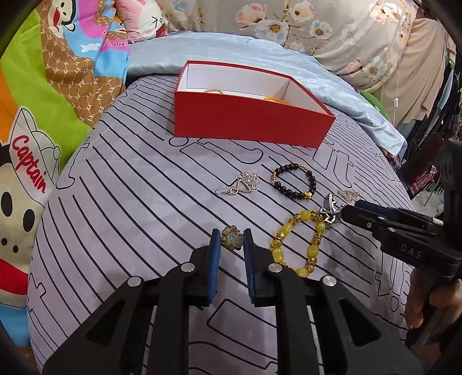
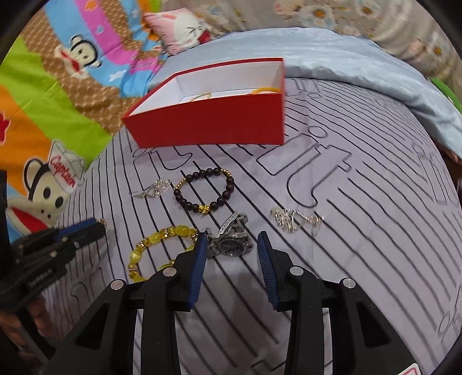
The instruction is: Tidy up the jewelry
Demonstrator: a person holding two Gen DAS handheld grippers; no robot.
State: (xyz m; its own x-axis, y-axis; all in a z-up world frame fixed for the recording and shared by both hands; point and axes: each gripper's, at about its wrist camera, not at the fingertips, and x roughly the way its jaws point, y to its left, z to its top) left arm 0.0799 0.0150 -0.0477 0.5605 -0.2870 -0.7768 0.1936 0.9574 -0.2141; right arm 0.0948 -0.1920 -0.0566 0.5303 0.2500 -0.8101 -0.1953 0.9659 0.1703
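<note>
A red box (image 1: 248, 121) (image 2: 213, 124) with a white inside holds two gold-coloured pieces at the back of the striped bedspread. My left gripper (image 1: 232, 239) is open, its pads either side of a flower-shaped ring (image 1: 232, 241) on the cloth. My right gripper (image 2: 232, 245) is open around a silver watch (image 2: 234, 245), which also shows in the left wrist view (image 1: 329, 212). A yellow bead bracelet (image 1: 300, 242) (image 2: 156, 251), a dark bead bracelet (image 1: 293, 184) (image 2: 205, 190) and two silver earrings (image 1: 242, 183) (image 2: 291, 219) lie between grippers and box.
A colourful cartoon blanket (image 1: 43, 101) lies on the left. A pale blue sheet (image 1: 260, 54) and floral bedding (image 1: 332, 26) lie behind the box. The bed edge drops off at the right (image 1: 410, 184).
</note>
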